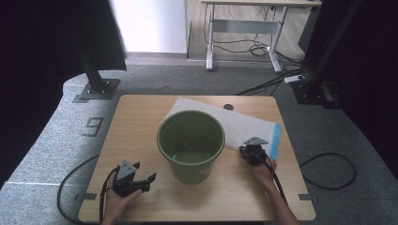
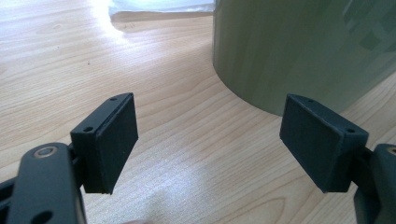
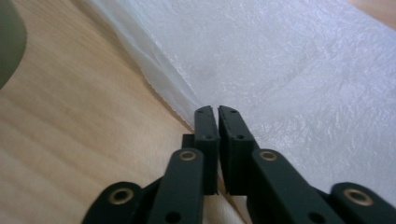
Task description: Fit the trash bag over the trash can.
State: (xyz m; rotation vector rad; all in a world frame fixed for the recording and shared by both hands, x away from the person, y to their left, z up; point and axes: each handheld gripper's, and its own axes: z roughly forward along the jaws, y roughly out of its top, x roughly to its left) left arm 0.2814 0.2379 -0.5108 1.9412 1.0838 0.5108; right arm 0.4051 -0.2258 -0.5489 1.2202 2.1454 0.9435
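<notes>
Pinching: right gripper (image 3: 217, 111) clamped on near edge of plastic bag (image 1: 244, 126); film in the pads looks likely, can't confirm.
Left gripper (image 2: 210, 140): jaws wide, empty, beside green bucket (image 1: 191, 145).
Bag location: flat on table (image 1: 141, 117), behind and right of bucket.
Handling: light, limp, slippery; grab the edge.
Long axis: diagonal, blue strip far right.

A light wooden surface (image 1: 141, 117) carries a green bucket (image 1: 191, 145) standing upright at its middle, and a white plastic bag (image 1: 244, 126) lies flat behind it, toward the right.
</notes>
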